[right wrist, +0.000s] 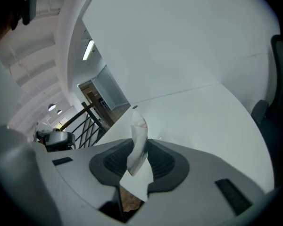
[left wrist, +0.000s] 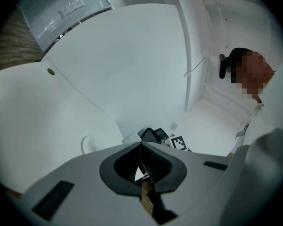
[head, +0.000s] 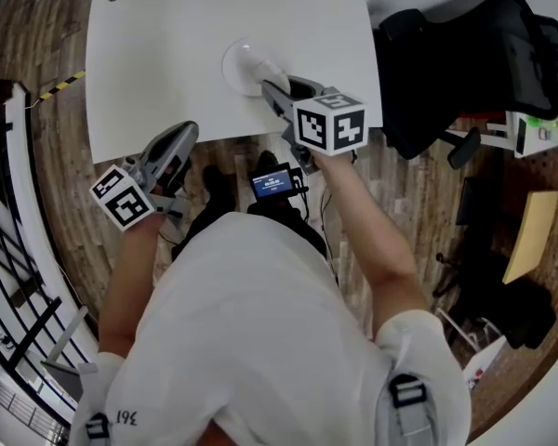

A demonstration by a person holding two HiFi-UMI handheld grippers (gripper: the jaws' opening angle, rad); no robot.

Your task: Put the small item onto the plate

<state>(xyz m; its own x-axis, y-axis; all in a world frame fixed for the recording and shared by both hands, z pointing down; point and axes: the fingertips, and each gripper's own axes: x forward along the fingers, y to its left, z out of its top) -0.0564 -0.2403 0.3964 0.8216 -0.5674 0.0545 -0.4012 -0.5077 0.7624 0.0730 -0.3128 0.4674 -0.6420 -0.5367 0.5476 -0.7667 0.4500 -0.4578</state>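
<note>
Fingers (right wrist: 162,163) of the right gripper (right wrist: 139,160) clamp the small white item (right wrist: 138,138) — held over the plate (head: 232,60) on the table (head: 167,54), apparently not yet down. Left gripper (left wrist: 141,160) closed, empty — lowering and release outstanding.

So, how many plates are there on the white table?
1. The white plate sits on the table near its close edge, by the right gripper holding the small item. None seems hidden.

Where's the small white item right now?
Head view, right of centre: the small white item is clamped in the right gripper, its tip at the plate's right side on the white table.
</note>
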